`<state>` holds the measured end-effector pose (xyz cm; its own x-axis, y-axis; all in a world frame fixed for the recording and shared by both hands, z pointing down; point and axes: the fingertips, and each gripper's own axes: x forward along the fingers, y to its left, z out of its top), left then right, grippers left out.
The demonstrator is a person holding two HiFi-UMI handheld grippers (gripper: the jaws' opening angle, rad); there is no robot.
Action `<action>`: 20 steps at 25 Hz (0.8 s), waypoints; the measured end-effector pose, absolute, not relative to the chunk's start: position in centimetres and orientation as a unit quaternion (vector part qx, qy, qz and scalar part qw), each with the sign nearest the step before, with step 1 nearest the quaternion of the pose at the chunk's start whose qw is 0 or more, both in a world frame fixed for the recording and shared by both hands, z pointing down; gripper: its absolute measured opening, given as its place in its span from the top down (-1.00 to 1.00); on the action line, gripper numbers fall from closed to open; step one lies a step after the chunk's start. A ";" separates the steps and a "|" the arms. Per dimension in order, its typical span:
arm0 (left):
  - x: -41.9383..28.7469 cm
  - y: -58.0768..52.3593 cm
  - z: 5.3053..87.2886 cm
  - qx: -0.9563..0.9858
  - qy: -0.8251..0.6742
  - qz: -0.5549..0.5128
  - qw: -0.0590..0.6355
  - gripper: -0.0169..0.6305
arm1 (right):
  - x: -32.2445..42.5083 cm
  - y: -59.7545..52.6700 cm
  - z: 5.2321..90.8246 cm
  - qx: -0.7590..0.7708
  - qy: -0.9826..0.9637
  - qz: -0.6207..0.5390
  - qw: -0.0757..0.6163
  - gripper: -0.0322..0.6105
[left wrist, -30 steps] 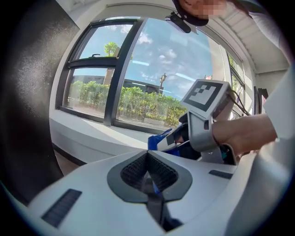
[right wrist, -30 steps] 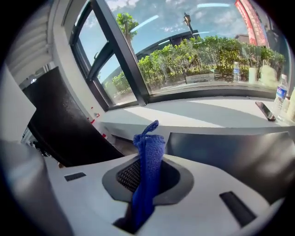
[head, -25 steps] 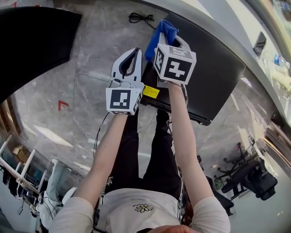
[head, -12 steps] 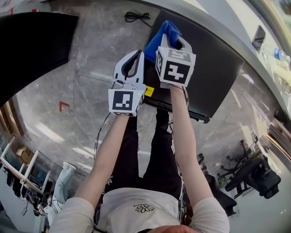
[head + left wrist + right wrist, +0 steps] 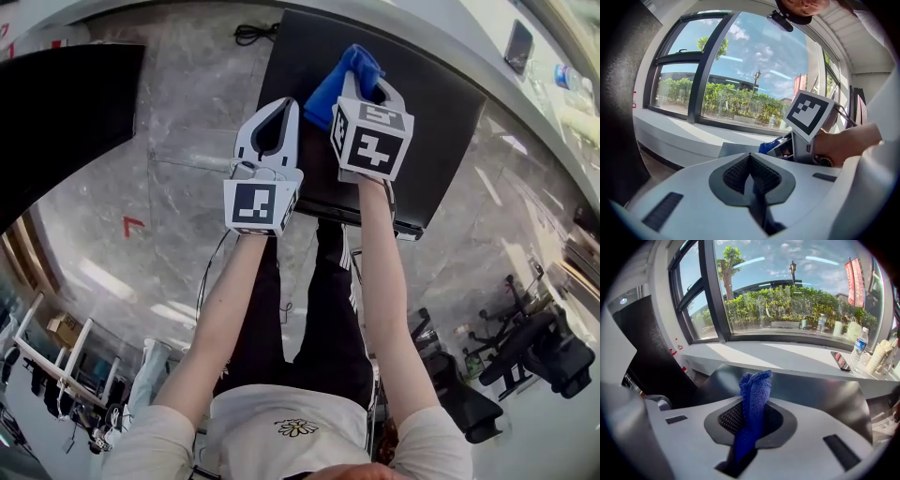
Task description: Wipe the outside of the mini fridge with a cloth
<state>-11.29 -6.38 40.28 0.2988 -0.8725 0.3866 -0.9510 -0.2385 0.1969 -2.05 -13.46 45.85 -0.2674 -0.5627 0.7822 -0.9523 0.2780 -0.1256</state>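
Right gripper (image 5: 367, 86) clamps the cloth (image 5: 339, 80) over the mini fridge (image 5: 441, 131).
Left gripper (image 5: 281, 111) beside it, jaws together, empty.

The left gripper (image 5: 750, 160), jaws pressed together on nothing, faces a sunlit window (image 5: 740, 70), while at 3 o'clock a hand (image 5: 836, 145) holds the right gripper (image 5: 781, 149), a blue cloth (image 5: 769, 145) at its tip.
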 end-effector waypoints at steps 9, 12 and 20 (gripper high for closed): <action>-4.0 -5.5 39.9 0.808 -0.547 0.115 0.187 0.93 | 8.2 -12.9 46.1 0.554 -0.704 0.308 0.320 0.71; -2.1 -5.3 40.3 0.811 -0.541 0.115 0.191 0.93 | 11.1 -12.5 46.2 0.567 -0.695 0.310 0.315 0.70; 2.7 -4.8 40.6 0.820 -0.526 0.121 0.191 0.93 | 17.5 -11.6 46.4 0.589 -0.677 0.310 0.314 0.70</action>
<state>2.75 -4.83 40.60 0.4164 -0.8166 0.3997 -0.9092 -0.3729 0.1853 17.46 -11.63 46.37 -0.1085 -0.6033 0.7901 -0.9923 0.1135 -0.0496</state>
